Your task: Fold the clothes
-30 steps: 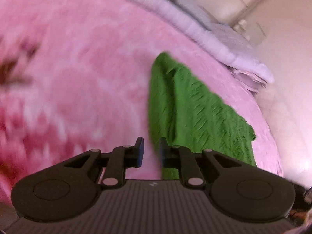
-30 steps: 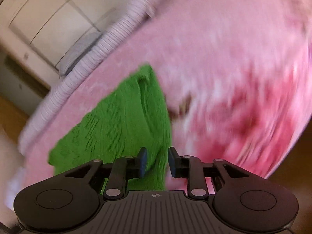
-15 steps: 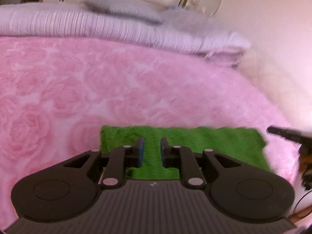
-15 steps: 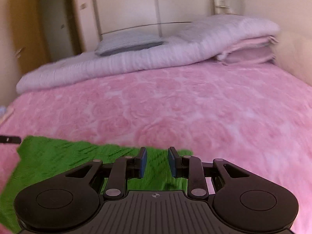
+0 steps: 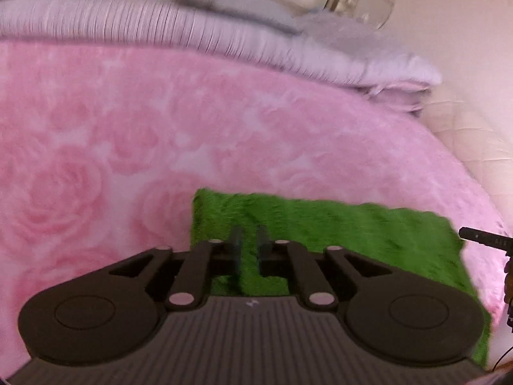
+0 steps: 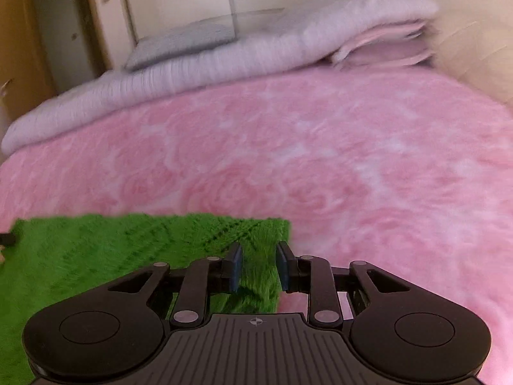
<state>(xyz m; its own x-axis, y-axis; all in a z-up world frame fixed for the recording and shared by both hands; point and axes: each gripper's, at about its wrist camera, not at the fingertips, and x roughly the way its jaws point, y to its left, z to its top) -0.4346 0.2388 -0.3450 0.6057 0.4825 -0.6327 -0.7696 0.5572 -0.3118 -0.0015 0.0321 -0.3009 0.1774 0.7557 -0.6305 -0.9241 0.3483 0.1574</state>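
Jaws parted, low over green cloth (image 5: 336, 227)

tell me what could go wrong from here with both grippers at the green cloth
1. The right gripper sits at the green cloth's right edge with fingers apart; closing may miss it or catch the pink blanket.
2. The left gripper is motion-blurred, so its grasp may land off target.

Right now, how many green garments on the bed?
1. The fuzzy green knit garment lies flat on the pink rose-patterned blanket at its near edge, below both grippers. Others could be out of frame.
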